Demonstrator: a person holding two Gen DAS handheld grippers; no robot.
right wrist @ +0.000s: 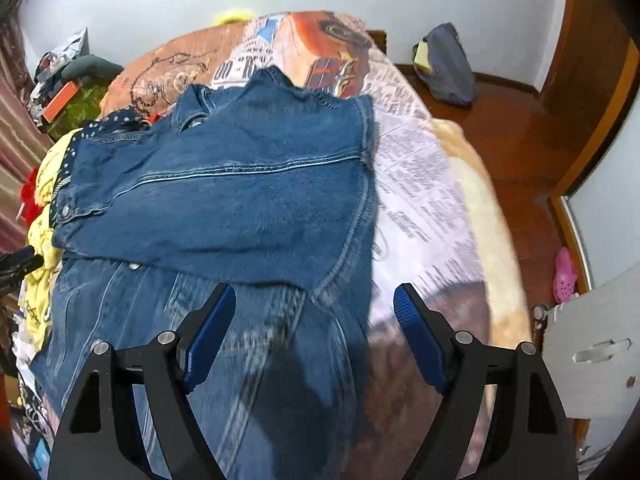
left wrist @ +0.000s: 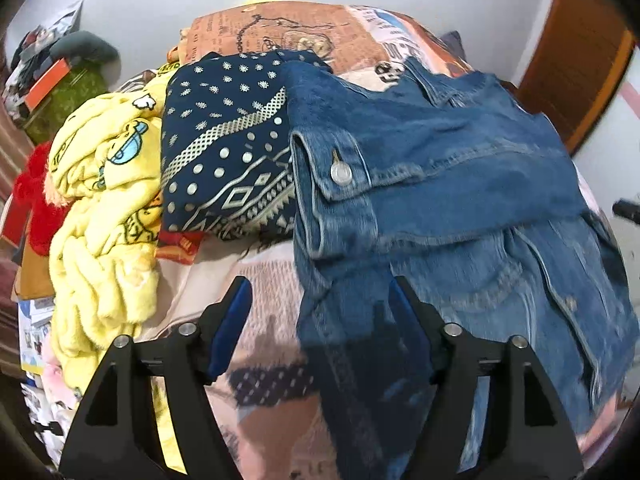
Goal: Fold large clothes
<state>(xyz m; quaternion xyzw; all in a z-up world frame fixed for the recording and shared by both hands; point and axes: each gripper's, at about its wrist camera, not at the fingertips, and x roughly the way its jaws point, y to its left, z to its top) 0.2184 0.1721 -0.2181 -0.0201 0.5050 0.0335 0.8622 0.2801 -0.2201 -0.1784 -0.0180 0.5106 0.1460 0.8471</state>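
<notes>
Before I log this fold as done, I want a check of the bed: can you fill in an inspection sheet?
Surface: bedspread with newspaper print, partly bare.
Job's things: denim jacket folded, sleeve laid across.
Clutter: navy patterned cloth, yellow blanket, red fabric beside the jacket.
Grippers: left gripper open, nothing held; right gripper open, nothing held.
Cables: nothing seen.
Surroundings: wooden floor, grey bag, pink shoe, white wall.

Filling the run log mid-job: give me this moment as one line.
garment: denim jacket part-folded on bed | left gripper: open, empty | right gripper: open, empty | beside: navy patterned cloth
</notes>
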